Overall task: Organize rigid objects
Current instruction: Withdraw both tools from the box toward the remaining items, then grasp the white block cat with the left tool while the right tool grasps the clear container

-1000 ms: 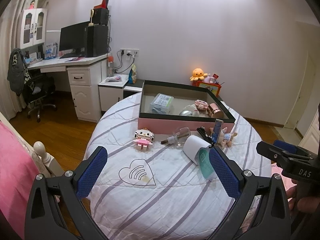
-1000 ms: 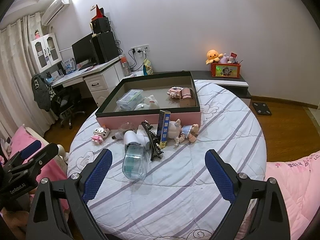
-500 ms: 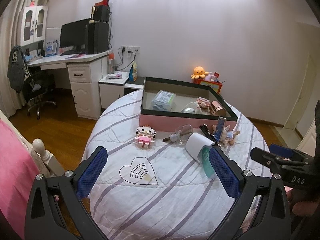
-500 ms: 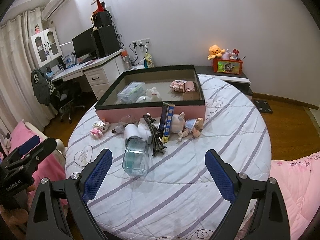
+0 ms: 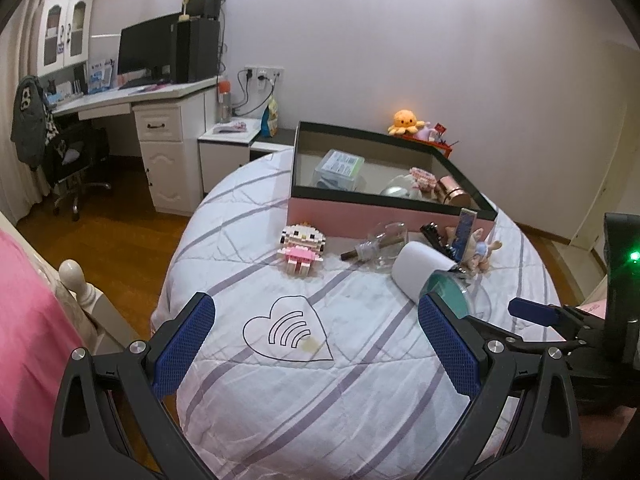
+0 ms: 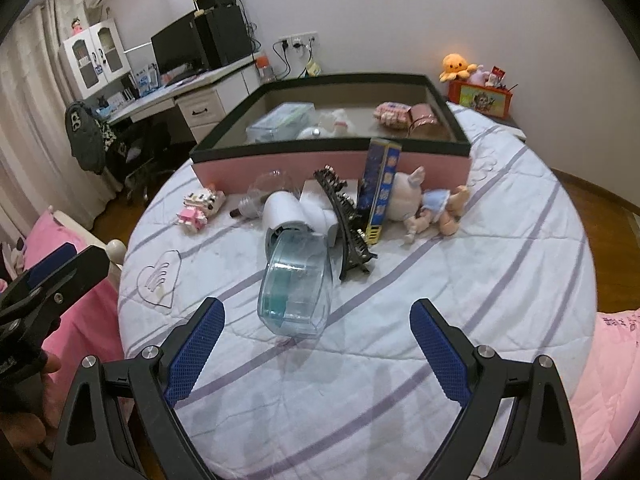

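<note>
A pink box with a dark rim (image 5: pixel 384 212) (image 6: pixel 328 162) stands on the round bed and holds several items. In front of it lie a pink block figure (image 5: pixel 301 245) (image 6: pixel 199 206), a clear glass bulb (image 5: pixel 382 240) (image 6: pixel 264 190), a white and teal container on its side (image 6: pixel 294 268) (image 5: pixel 424 276), a black comb-like clip (image 6: pixel 348 220), a blue upright box (image 6: pixel 380 190) and a small doll (image 6: pixel 428 206). My left gripper (image 5: pixel 316 344) is open and empty over the near left of the bed. My right gripper (image 6: pixel 316 344) is open and empty just short of the container.
The round bed (image 5: pixel 320 380) has a striped white cover. A white desk with monitor (image 5: pixel 152 80) and an office chair (image 5: pixel 72 152) stand at the far left over wooden floor. A pink quilt (image 6: pixel 616 380) lies to the right. An orange plush (image 6: pixel 456 65) sits by the wall.
Both grippers have moved forward toward the bed, so the objects look larger and closer. The right gripper has come nearer the container. Nothing was taken hold of.
</note>
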